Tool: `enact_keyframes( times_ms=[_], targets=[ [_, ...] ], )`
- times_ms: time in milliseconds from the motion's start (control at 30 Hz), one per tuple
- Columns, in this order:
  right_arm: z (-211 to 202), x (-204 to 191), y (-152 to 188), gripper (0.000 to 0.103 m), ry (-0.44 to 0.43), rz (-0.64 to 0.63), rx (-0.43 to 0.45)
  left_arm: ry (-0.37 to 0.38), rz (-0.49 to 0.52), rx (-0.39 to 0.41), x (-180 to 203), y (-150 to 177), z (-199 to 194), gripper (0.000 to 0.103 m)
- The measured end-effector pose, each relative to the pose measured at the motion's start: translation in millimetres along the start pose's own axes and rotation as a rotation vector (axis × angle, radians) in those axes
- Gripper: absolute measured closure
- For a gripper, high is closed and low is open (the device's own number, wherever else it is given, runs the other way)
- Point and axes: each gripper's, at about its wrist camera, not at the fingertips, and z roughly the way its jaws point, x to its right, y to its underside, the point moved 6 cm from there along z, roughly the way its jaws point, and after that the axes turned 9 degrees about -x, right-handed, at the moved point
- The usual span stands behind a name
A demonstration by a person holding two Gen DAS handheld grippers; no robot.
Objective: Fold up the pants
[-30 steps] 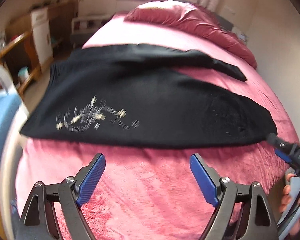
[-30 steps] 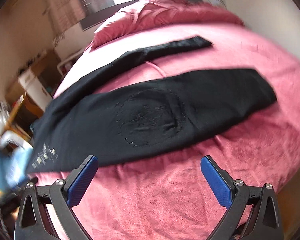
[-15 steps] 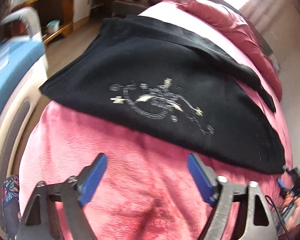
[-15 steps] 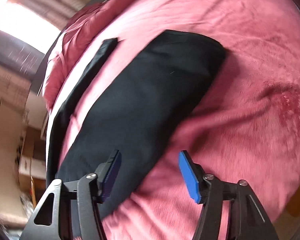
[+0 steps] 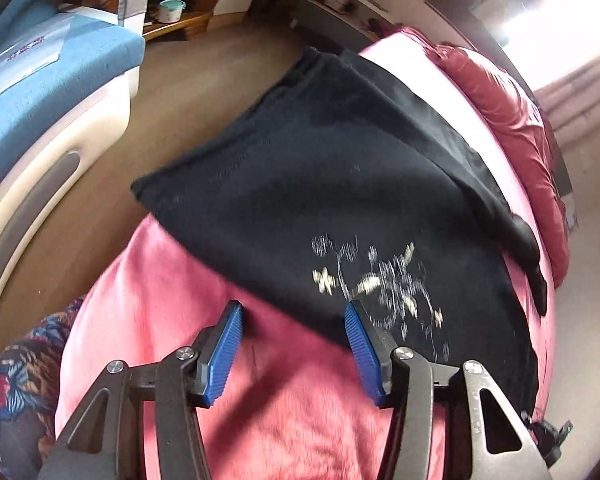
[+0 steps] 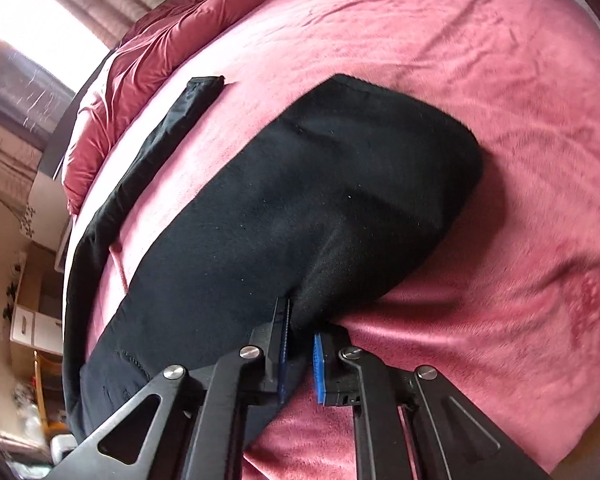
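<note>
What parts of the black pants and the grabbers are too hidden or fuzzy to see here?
- Left wrist view: the pale pattern on the pants is blurred, so its design is unclear.
- Left wrist view: the left gripper is closing at the pants' edge; whether cloth is between its fingers is unclear.
- Right wrist view: the right gripper covers the cloth it pinches.
- Right wrist view: the waist end runs behind the gripper frame.

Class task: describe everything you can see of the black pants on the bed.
The black pants look like soft knit. They lie spread on the pink blanket, legs apart, with a pale floral print on one leg. The right gripper pinches the near leg's edge; the left gripper is closing at the near edge beside the print.
</note>
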Motion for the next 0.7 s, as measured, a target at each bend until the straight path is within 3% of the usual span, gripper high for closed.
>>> enact_keyframes(
  times_ms=[100, 267, 500, 700],
  targets=[
    [-7, -2, 1, 0.094, 0.011, -0.018, 0.009, 0.005, -0.046, 0.012, 4, -14, 9, 0.052],
    [-22, -5, 1, 0.094, 0.017, -0.046, 0.027, -0.026, -0.083, 0.025, 0, -28, 13, 0.093],
    [-44, -3, 9, 0.095, 0.027, -0.069, 0.068, -0.051, 0.034, 0.069, 11, -13, -16, 0.096],
    [-57, 33, 36, 0.096, 0.068, -0.031, 0.066, -0.093, 0.1, 0.028, 3, 13, -23, 0.096]
  ],
)
